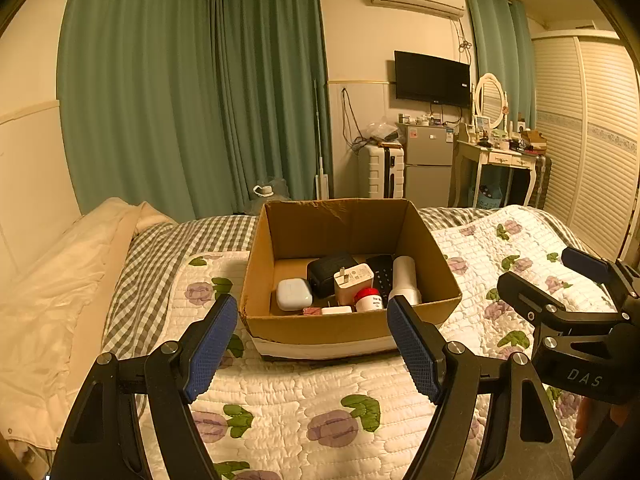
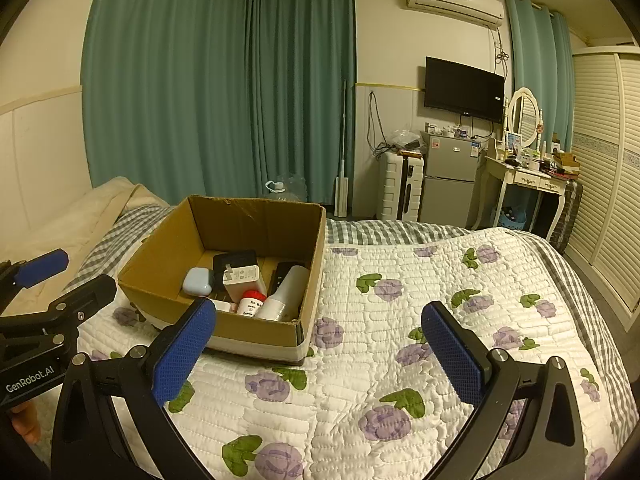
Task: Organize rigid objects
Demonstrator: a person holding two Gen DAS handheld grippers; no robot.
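Observation:
An open cardboard box [image 1: 352, 326] stands on the quilted bed; it also shows in the right wrist view [image 2: 256, 330]. Inside lie a white earbud case [image 1: 294, 294], a white charger plug [image 1: 354, 280], a black pouch [image 1: 330, 270], a black remote [image 1: 382, 274], a white bottle [image 1: 405, 278] and a red-capped jar [image 1: 369, 299]. My left gripper [image 1: 312, 346] is open and empty, just in front of the box. My right gripper [image 2: 318, 352] is open and empty over the quilt, to the right of the box. The right gripper also shows in the left wrist view [image 1: 560, 280].
The floral quilt [image 2: 400, 360] covers the bed. A cream duvet [image 1: 48, 288] lies along the left wall. Beyond the bed stand a white suitcase [image 1: 380, 172], a small fridge [image 1: 430, 164] and a dressing table [image 1: 500, 160]. A wardrobe [image 2: 604, 184] is at the right.

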